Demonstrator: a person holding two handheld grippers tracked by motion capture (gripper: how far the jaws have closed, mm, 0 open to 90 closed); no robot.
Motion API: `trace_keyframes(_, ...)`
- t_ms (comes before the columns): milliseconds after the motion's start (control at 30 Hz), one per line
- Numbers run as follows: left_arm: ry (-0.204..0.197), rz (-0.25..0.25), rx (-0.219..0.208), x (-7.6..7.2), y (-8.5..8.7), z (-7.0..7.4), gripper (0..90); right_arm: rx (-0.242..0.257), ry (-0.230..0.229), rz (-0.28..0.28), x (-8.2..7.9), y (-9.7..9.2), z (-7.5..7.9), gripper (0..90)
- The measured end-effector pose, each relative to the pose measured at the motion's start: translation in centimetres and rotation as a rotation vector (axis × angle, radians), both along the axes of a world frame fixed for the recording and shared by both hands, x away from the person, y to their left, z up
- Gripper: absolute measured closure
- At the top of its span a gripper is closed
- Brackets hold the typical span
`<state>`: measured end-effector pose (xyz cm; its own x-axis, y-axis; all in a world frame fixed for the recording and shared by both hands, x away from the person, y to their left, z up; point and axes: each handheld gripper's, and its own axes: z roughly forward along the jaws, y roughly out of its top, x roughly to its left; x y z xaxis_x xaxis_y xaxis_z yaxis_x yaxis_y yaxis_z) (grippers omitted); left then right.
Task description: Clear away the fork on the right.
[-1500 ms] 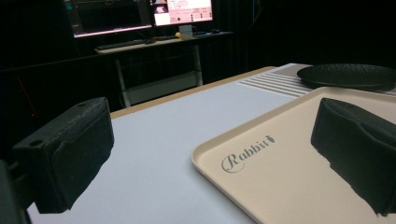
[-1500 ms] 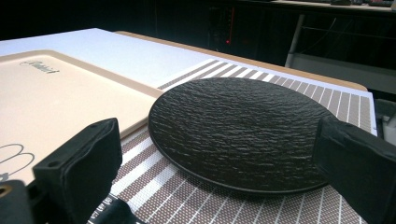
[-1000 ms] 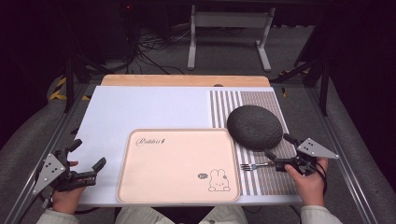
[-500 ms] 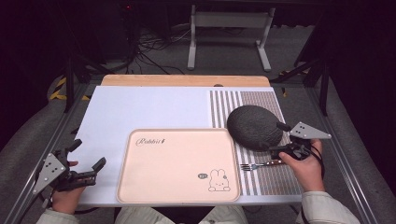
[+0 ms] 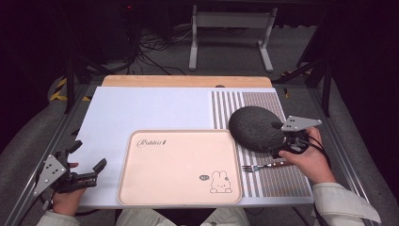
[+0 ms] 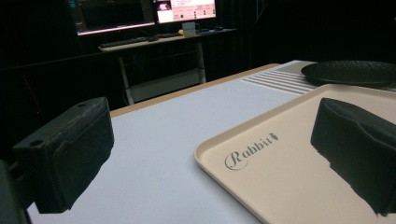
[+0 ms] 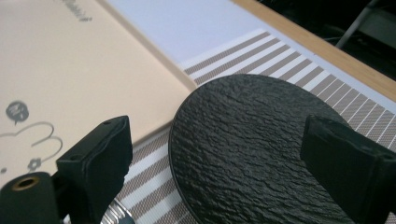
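High view: left gripper [image 5: 87,172] parked open at the tabletop's [image 5: 155,108] near left corner, clear of the pink tray [image 5: 179,165]; right gripper [image 5: 282,147] poised at the dark plate's [image 5: 256,127] near rim, fork [image 5: 263,165] just beside. Left gripper view: jaws spread wide, empty, framing the tray [image 6: 280,158] edge. Right gripper view: jaws apart over the plate [image 7: 252,144], probably lined up for grasping its rim.
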<state>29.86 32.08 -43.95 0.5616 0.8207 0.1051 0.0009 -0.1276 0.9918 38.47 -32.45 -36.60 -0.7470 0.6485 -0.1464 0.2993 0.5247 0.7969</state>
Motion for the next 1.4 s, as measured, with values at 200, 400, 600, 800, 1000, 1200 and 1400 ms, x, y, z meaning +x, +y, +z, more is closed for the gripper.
trace_keyframes(200,-0.002,0.003,0.001,0.0,0.1,0.0,0.1,-0.146,0.056,0.052,0.6,0.3,1.0,13.2)
trace_keyframes(400,0.003,0.005,0.0,0.0,0.1,0.0,0.1,-0.279,0.112,0.11,0.8,0.8,1.9,15.6)
trace_keyframes(600,0.001,0.004,0.002,-0.1,0.1,0.1,0.1,-0.393,0.176,0.163,1.1,1.2,2.2,18.8)
trace_keyframes(800,0.005,0.002,-0.002,0.0,0.1,0.0,0.1,-0.484,0.274,0.193,1.3,1.4,1.8,19.3)
trace_keyframes(1000,0.004,0.0,0.003,0.0,0.1,0.1,0.1,-0.545,0.332,0.239,1.7,1.8,1.6,20.7)
trace_keyframes(1200,0.004,-0.001,0.001,0.0,0.1,0.1,0.1,-0.583,0.371,0.252,1.8,2.1,1.5,21.5)
trace_keyframes(1400,0.006,-0.002,0.003,0.0,0.1,0.0,0.1,-0.615,0.395,0.273,2.1,2.2,0.9,20.1)
